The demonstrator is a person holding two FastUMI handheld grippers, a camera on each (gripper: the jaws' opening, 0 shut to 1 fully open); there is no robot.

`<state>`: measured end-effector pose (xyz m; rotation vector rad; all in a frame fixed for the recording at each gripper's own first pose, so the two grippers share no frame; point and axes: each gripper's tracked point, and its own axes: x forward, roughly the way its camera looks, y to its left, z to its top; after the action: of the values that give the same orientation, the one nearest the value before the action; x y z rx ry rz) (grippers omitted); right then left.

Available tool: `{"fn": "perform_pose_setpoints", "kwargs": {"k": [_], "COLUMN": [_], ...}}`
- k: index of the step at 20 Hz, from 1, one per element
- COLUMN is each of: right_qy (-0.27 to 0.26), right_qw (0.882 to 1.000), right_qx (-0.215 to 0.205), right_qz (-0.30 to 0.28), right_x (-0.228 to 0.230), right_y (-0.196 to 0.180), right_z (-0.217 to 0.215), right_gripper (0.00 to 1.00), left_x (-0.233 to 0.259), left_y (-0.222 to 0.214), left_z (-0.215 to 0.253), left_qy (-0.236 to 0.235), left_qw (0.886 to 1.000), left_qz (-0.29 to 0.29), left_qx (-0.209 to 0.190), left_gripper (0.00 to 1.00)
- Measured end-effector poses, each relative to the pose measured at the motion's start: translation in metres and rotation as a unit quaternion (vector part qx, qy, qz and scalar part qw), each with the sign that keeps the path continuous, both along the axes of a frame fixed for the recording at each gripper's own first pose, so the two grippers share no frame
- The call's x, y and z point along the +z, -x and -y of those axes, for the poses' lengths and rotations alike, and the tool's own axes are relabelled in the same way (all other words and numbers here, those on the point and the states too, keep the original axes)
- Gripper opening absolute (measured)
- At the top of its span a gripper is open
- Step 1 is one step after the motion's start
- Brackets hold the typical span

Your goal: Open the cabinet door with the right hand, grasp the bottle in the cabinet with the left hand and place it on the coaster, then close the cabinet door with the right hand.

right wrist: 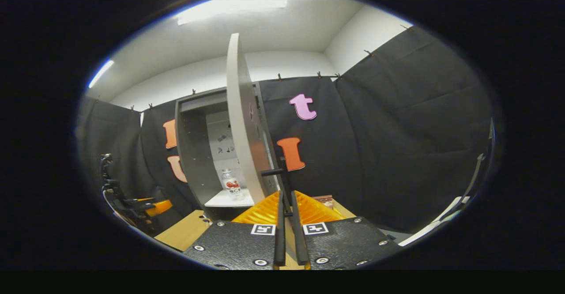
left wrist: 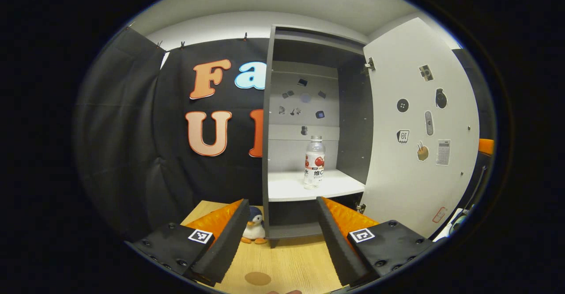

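Note:
The grey cabinet (left wrist: 270, 108) stands open, its white door (left wrist: 415, 144) swung out to the right. On its white shelf (left wrist: 287, 190) a clear bottle (left wrist: 314, 161) with a red-and-white label stands upright. My left gripper (left wrist: 282, 203) is open, low in front of the cabinet and well short of the bottle. A round brown coaster (left wrist: 258, 278) lies on the wooden table (left wrist: 300, 258) below it. In the right gripper view the door (right wrist: 240, 122) is seen edge-on, and my right gripper (right wrist: 286, 193) is shut on its black handle (right wrist: 278, 171). The bottle (right wrist: 232, 184) shows inside.
A small penguin toy (left wrist: 254, 230) sits on the table at the cabinet's left foot. Black cloth walls close the booth behind and to both sides. The other gripper (right wrist: 148, 206) appears far left in the right gripper view.

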<state>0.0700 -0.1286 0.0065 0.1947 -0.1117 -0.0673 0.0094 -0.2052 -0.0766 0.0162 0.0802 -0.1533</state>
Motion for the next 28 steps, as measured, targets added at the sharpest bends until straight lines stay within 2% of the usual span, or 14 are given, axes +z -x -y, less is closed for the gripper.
{"fn": "perform_pose_setpoints", "kwargs": {"k": [2, 4, 5, 6, 7, 8, 11, 12, 14, 15, 16, 18, 21, 28], "right_qy": [-0.004, -0.007, -0.007, -0.009, -0.008, -0.003, 0.02, 0.029, 0.041, 0.043, 0.044, 0.045, 0.037, 0.027], "right_qw": [1.0, 0.999, 0.999, 0.998, 0.998, 0.998, 0.998, 0.998, 0.998, 0.998, 0.999, 0.999, 0.999, 0.998], "right_qx": [-0.021, -0.031, -0.034, -0.035, -0.038, -0.039, -0.032, -0.032, -0.033, -0.033, -0.031, -0.027, -0.019, -0.033], "right_qz": [0.017, 0.036, 0.039, 0.043, 0.045, 0.046, 0.053, 0.051, 0.028, 0.013, 0.002, -0.012, -0.025, -0.051], "right_x": [0.009, 0.018, 0.02, 0.021, 0.023, 0.024, 0.028, 0.028, 0.017, 0.008, 0.003, -0.005, -0.015, -0.028], "right_y": [0.005, 0.006, 0.008, 0.008, 0.008, 0.01, 0.01, 0.009, 0.002, -0.004, -0.008, -0.022, -0.044, -0.077], "right_z": [0.004, -0.001, -0.005, -0.01, -0.015, -0.022, -0.042, -0.05, -0.066, -0.073, -0.082, -0.101, -0.121, -0.129], "right_gripper": [0.08, 0.13, 0.24, 0.27, 0.29, 0.21, 0.29, 0.34, 0.38, 0.34, 0.41, 0.42, 0.44, 0.44], "left_x": [0.005, 0.003, 0.001, 0.002, 0.002, 0.0, -0.003, -0.003, -0.002, 0.0, 0.0, 0.002, 0.002, -0.024], "left_y": [-0.021, -0.047, -0.059, -0.072, -0.082, -0.093, -0.13, -0.143, -0.166, -0.176, -0.186, -0.203, -0.228, -0.277], "left_z": [0.008, 0.017, 0.02, 0.026, 0.031, 0.036, 0.051, 0.058, 0.067, 0.072, 0.078, 0.088, 0.1, 0.127], "left_qy": [-0.001, 0.002, 0.004, 0.005, 0.005, 0.005, 0.01, 0.011, 0.011, 0.014, 0.015, 0.016, 0.011, 0.006], "left_qw": [1.0, 1.0, 0.999, 0.999, 0.999, 0.998, 0.997, 0.997, 0.996, 0.996, 0.995, 0.995, 0.994, 0.992], "left_qz": [0.013, 0.018, 0.018, 0.022, 0.025, 0.025, 0.027, 0.029, 0.032, 0.035, 0.035, 0.04, 0.047, 0.028], "left_qx": [-0.011, -0.026, -0.032, -0.038, -0.044, -0.05, -0.066, -0.072, -0.079, -0.083, -0.088, -0.093, -0.099, -0.121], "left_gripper": [0.96, 0.94, 0.94, 0.99, 0.97, 0.94, 0.99, 0.94, 0.96, 0.96, 0.96, 0.94, 0.96, 0.96]}}
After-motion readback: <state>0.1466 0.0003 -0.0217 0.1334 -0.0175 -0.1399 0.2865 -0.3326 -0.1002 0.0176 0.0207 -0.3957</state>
